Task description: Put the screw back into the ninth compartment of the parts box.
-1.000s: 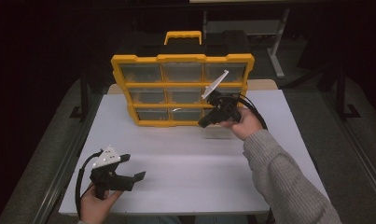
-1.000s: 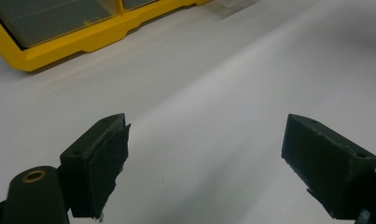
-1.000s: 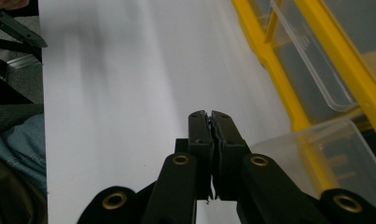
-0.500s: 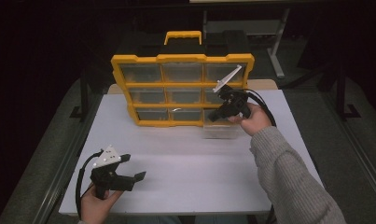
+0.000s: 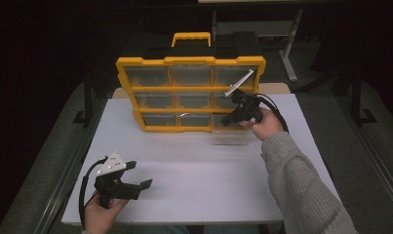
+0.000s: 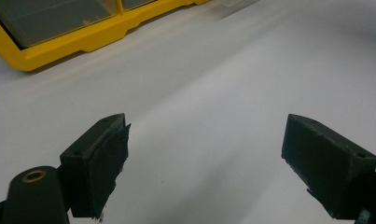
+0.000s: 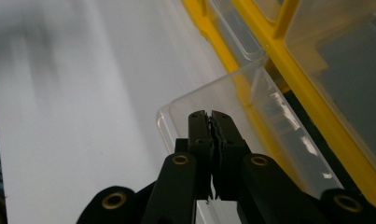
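Since the earlier frame the right gripper (image 5: pixel 229 121) has drawn the clear drawer (image 5: pixel 231 136) further out of the yellow organizer (image 5: pixel 190 62) — the drawer now sits pulled out at the bottom-right slot, its front resting on the white worktop (image 5: pixel 199 170), while the hand (image 5: pixel 263 123) has shifted toward 3 o'clock. The left gripper (image 5: pixel 139 174) has kept its place.

In the right gripper view the fingers (image 7: pixel 199 122) are pressed together on the near front wall of the clear drawer (image 7: pixel 251 112), pinching its rim; the yellow frame of the organizer (image 7: pixel 293 70) runs just beyond it toward 2 o'clock.

On the high view the drawer lies at about 3 o'clock of the worktop's middle, touching the foot of the organizer, which stands upright along the far edge at 12 o'clock with its black-and-yellow handle on top.

The left gripper rests low at 7 o'clock, near the front edge, well apart from the drawer. Its fingers (image 6: pixel 98 163) stand wide apart with nothing but bare worktop (image 6: pixel 213 93) between them — the organizer's yellow corner (image 6: pixel 59 46) shows toward 11 o'clock.
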Motion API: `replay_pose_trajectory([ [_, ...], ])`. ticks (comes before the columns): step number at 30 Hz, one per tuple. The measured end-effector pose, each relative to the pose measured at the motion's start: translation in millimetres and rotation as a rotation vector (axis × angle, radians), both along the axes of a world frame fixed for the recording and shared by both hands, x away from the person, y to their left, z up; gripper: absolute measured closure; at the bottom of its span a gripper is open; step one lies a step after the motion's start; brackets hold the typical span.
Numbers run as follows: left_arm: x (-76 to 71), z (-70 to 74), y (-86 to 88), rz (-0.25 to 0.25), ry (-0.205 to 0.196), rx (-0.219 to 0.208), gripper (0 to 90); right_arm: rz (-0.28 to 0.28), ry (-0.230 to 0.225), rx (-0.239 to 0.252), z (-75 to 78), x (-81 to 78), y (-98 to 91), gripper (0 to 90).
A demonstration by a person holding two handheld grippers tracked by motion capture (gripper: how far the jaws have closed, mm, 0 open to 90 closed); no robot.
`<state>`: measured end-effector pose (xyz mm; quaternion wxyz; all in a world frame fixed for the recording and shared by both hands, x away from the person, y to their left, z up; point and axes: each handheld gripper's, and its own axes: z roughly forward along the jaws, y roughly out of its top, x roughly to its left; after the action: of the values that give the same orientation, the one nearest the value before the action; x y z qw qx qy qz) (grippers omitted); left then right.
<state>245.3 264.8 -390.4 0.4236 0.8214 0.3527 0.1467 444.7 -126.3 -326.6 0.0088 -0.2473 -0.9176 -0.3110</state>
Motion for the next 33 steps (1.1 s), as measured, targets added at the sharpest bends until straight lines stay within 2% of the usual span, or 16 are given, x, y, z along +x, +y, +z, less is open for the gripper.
replay_pose_trajectory([
  [6,0.2,-0.2,0.1,-0.001,0.000,0.002,14.2,-0.011,0.016,-0.005,-9.6,4.1,-1.1,86.1],
  [9,0.3,-0.5,-0.1,-0.001,0.001,0.001,14.2,-0.028,0.009,-0.012,-14.2,4.9,-1.6,86.1],
  [15,0.4,-0.7,-0.3,-0.002,0.003,0.002,14.2,-0.027,0.021,-0.012,-24.3,6.3,-1.6,86.1],
  [16,0.7,-0.9,0.0,-0.003,0.003,0.004,14.2,-0.032,0.033,-0.012,-27.0,6.3,-1.0,83.6],
  [18,0.8,-1.1,-0.2,-0.002,0.005,0.004,14.2,-0.040,0.023,-0.019,-27.9,6.8,-0.6,80.7],
  [25,0.8,-1.1,-0.7,-0.002,0.006,0.002,14.2,-0.042,0.002,-0.001,-23.6,5.3,-3.0,79.6],
  [33,1.0,-1.5,-1.4,0.000,0.004,-0.001,14.2,-0.052,-0.017,0.032,-11.7,-4.4,-11.7,74.2],
])
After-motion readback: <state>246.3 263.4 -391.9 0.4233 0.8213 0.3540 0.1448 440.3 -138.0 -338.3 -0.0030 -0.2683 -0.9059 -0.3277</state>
